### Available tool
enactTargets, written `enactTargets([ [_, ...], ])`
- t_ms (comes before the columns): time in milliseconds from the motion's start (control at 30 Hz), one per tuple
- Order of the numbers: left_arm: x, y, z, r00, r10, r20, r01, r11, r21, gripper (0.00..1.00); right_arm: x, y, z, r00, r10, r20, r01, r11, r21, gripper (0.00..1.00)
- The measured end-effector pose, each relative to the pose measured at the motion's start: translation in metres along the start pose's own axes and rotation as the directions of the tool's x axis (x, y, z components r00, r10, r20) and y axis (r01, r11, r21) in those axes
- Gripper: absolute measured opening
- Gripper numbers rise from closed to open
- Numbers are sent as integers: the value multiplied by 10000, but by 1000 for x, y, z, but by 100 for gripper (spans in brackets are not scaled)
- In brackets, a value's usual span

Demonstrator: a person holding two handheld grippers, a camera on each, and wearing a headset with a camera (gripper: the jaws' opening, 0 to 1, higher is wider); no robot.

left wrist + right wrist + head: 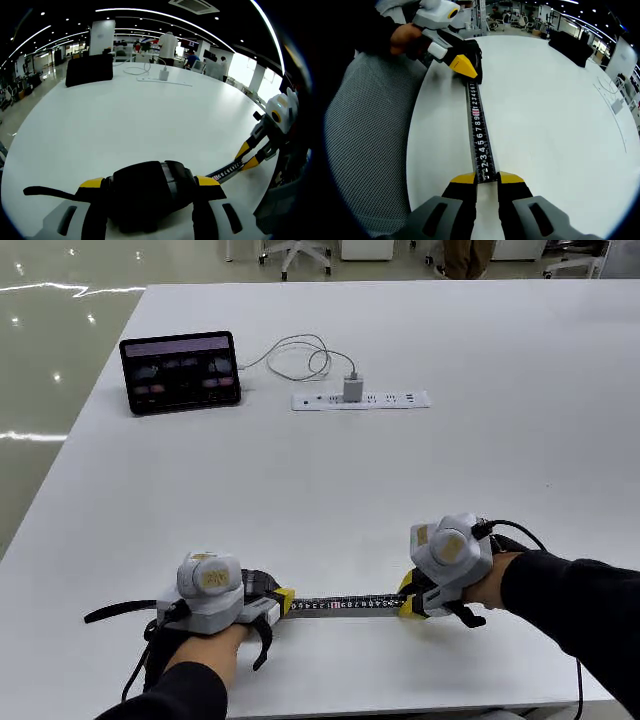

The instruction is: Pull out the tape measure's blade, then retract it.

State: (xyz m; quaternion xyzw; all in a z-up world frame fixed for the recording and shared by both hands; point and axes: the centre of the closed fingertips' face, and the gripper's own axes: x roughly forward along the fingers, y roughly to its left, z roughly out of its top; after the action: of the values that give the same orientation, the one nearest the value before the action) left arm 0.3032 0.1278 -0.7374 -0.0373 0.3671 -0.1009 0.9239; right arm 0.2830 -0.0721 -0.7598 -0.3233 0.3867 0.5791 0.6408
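So the tape measure (262, 590) sits right down by the near edge of the white worktop (400, 470), lined up pretty much parallel to that edge, with only a thin strip of surface between it and the person. The left tongs (283, 601) are clamped around its black body, and the left gripper view has a yellow tip on either side of it. A black strap (115, 612) trails off to the left, lying flat. The blade (345, 604) is pulled out and runs flat along the surface over to the right tongs (410, 602). Those are pinched down narrow on the blade's tip end, and in the right gripper view the lowest numbers sit right at the yellow tips. Beyond the blade a big stretch of open white surface runs away from the person. It goes all the way to a tablet (181, 371) propped up near the left edge, and a power strip (360, 399) with a charger (353, 388) and a looped cable (295, 355). All of that is well apart from the tongs. The worktop also runs wide open off to the right.
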Motion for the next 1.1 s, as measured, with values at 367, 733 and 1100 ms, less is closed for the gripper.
enactTargets([
  [367, 0, 0, 0, 10000, 4, 0, -4, 10000, -2, 65, 4, 2, 7, 10000, 51, 49, -51, 10000, -2, 11],
  [733, 1, 0, 0, 10000, 3, -2, -3, 10000, -3, 65, 6, 3, 12, 9999, 90, 105, -90, 10000, 0, 11],
  [1100, 1, 0, 0, 10000, 0, 2, 0, 10000, -7, 65, 9, 5, 16, 9999, 129, 94, -129, 9999, -53, 11],
])
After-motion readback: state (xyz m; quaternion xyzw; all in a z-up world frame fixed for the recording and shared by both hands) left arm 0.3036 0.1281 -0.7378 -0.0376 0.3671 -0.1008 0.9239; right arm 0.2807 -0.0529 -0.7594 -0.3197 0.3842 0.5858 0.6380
